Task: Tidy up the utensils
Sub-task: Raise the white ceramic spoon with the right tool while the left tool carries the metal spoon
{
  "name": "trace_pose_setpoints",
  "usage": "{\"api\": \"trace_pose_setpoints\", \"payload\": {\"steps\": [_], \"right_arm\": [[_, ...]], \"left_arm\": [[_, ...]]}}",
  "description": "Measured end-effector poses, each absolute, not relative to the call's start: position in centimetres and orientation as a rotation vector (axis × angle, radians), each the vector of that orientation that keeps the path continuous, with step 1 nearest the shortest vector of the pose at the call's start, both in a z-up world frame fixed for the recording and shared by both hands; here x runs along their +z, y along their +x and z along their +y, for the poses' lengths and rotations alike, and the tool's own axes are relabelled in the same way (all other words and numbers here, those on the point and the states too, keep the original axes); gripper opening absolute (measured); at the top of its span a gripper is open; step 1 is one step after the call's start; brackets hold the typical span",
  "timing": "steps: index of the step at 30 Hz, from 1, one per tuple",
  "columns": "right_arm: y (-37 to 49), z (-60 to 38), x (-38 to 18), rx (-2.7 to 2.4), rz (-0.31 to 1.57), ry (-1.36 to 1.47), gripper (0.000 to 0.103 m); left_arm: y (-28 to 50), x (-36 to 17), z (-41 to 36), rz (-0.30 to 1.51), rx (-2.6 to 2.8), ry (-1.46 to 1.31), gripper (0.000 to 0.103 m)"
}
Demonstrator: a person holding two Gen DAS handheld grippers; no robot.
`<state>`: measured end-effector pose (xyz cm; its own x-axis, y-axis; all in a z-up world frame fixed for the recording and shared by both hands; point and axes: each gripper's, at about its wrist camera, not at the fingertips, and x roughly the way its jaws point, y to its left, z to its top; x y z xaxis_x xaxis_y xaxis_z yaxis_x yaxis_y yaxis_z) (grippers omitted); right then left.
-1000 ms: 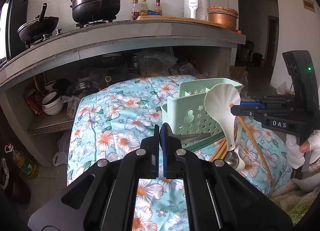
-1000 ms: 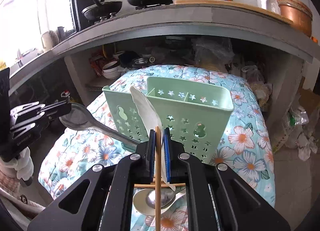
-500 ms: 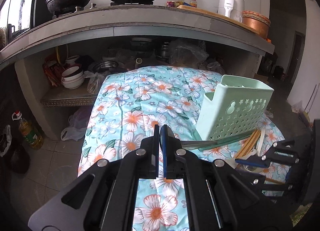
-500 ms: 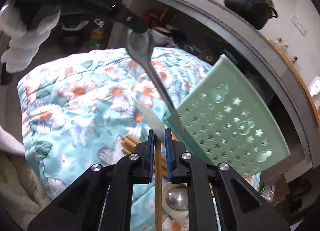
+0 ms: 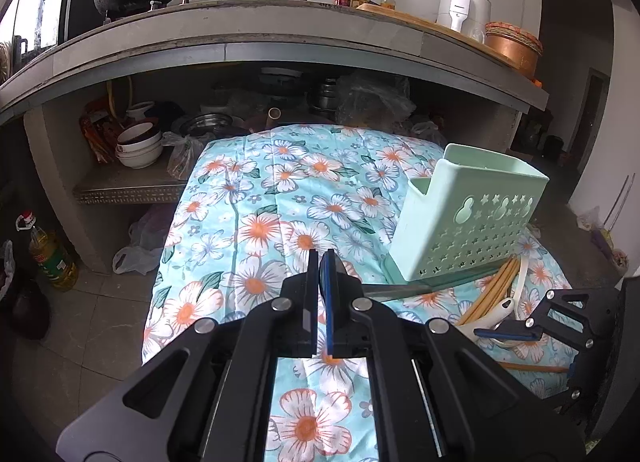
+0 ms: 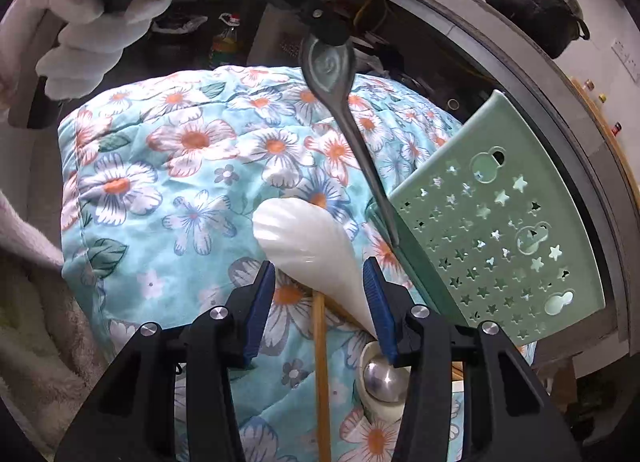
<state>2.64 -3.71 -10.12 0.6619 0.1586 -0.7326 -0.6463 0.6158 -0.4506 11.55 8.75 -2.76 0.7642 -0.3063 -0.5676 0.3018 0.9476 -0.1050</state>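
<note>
Left wrist view is showing the left tool (image 5: 320,294) clamping shut on the bowl end of a dark metal spoon (image 5: 416,288), whose handle is running right toward the foot of the green utensil caddy (image 5: 472,221). The grip is probably keeping the spoon ready for dropping into the caddy. The caddy is standing at right of centre on the floral cloth (image 5: 256,197), with chopsticks (image 5: 490,290) lying just below it and bare cloth spreading to its left.

Right wrist view is showing the right tool (image 6: 320,294) opening its jaws around a white ceramic spoon (image 6: 308,246), the pads no longer pressing it, apparently releasing it onto the cloth. One chopstick (image 6: 321,362) is lying between the jaws. The caddy is crowding the right side; the left side is offering freer room.
</note>
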Motion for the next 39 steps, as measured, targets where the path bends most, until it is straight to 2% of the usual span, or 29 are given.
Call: {"api": "trace_pose_setpoints", "payload": {"steps": [7, 11, 17, 23, 27, 32, 39], "right_arm": [[1.0, -1.5, -13.1, 0.445, 0.624, -1.005, 0.045], [0.9, -1.2, -12.5, 0.395, 0.586, -1.005, 0.045], [2.2, -1.5, -10.4, 0.374, 0.571, -0.930, 0.034], [5.2, 0.0, -11.4, 0.381, 0.583, -0.934, 0.026], [4.9, 0.7, -11.3, 0.365, 0.538, -0.934, 0.009], [5.1, -0.3, -8.7, 0.306, 0.473, -0.865, 0.004], [5.8, -4.2, -4.5, 0.201, 0.424, -0.724, 0.003]], "left_arm": [[11.6, -3.0, 8.8, 0.624, -0.335, -0.009, 0.002], [11.6, -3.1, 8.9, 0.624, -0.337, -0.011, 0.002], [11.6, -3.1, 8.8, 0.623, -0.345, -0.010, 0.002], [11.7, -3.2, 8.4, 0.629, -0.357, 0.000, 0.002], [11.6, -3.2, 8.2, 0.626, -0.359, -0.002, 0.002], [10.8, -2.1, 8.1, 0.581, -0.366, 0.016, 0.002], [9.1, 1.6, 8.1, 0.453, -0.386, 0.015, 0.002]]}}
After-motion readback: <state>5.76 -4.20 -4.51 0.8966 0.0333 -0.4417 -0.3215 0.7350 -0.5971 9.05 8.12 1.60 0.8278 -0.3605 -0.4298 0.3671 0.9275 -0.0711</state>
